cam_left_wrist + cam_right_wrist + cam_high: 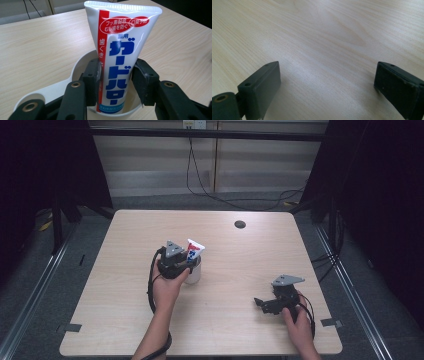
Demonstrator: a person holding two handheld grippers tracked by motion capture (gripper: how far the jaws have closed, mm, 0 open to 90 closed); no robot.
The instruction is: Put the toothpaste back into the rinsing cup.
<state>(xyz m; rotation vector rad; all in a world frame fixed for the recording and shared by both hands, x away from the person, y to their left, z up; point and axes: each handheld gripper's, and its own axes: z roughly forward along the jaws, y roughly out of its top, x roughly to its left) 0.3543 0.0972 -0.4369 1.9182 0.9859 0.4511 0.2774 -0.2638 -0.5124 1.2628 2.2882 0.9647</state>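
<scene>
Your left gripper (116, 82) has its jaws on either side of the toothpaste tube (120, 57), low on the body. The tube stands cap-down in the white cup (193, 272), leaning a bit w/ the crimped end up and out over the rim. The right pad looks like it's on the tube; the left pad is touching or just off it, can't tell for sure. Jaws are narrow, about tube width, so it reads as a light hold or one just being let go.

Why there: the cup wall props the tube upright, and gripping just above the rim keeps the pads clear of the cup while steering the tube. The pads do sit close to the rim, so watch for a snag if you pull sideways. Go straight up and back instead.

Your right gripper (272, 304) is parked low over the tabletop (240, 255) at near right, well apart from the cup. Its jaws are wide w/ nothing between them, just bare wood.

Room: the cup is left of centre, away from all edges. There's open tabletop to the far side and to the right. The cable hole (240, 224) at far centre is no issue. The right hand is near the front-right edge, so mind the cable trailing there.
</scene>
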